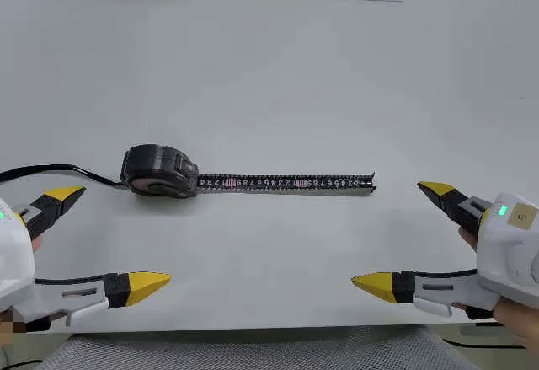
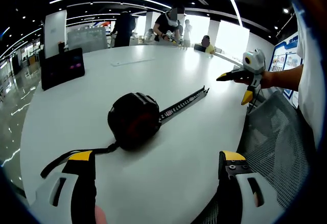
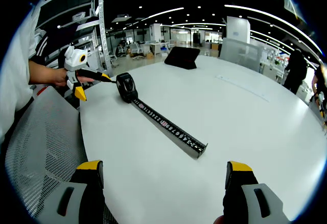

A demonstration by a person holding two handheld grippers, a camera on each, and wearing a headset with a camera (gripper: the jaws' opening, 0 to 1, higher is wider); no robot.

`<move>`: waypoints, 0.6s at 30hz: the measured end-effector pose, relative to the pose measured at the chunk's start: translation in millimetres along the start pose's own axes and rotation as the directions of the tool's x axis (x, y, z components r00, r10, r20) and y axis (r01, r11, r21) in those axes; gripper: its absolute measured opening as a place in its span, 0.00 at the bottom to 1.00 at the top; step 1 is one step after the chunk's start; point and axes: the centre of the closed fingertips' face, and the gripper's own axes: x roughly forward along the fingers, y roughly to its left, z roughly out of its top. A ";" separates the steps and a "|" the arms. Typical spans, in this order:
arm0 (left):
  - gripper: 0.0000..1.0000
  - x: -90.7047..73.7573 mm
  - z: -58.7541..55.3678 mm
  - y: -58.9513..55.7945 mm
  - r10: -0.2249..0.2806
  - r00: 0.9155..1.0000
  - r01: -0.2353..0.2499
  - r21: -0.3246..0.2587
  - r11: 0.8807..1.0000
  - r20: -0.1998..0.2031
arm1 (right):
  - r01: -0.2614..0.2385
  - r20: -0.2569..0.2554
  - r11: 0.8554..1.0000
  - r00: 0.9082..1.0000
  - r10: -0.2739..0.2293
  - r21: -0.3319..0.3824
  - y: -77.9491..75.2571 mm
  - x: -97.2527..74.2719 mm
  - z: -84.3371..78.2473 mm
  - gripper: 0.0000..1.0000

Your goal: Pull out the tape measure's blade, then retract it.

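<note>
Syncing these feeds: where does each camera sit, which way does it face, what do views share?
Head view: above the table edge, looking down on the tape measure; left gripper and right gripper show.
Left gripper view: on the left gripper, facing the case; own jaws show.
Right gripper view: on the right gripper, facing the blade's tip; own jaws show.
Shared: each gripper view shows the other gripper.

So the left gripper (image 1: 105, 237) is parked low on the left and the right gripper (image 1: 406, 237) mirrors it low on the right. Both have jaws spread wide, nothing between them, yellow tips aimed inward. The right hand (image 1: 515, 318) wraps its handle.
</note>
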 end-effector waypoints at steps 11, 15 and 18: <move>0.98 18.7 7.5 4.4 0.015 1.000 -0.015 -0.035 0.999 -0.010 | -0.003 0.004 1.000 1.000 0.003 0.003 -8.0 7.1 1.1 0.99; 0.98 23.6 10.7 6.3 0.020 1.000 -0.020 -0.047 0.999 -0.008 | -0.005 0.006 1.000 1.000 0.005 0.005 -10.1 8.2 1.3 0.99; 0.97 27.1 13.1 7.8 0.020 1.000 -0.020 -0.065 0.998 0.000 | -0.005 0.003 1.000 1.000 0.005 0.003 -12.0 9.0 0.9 0.99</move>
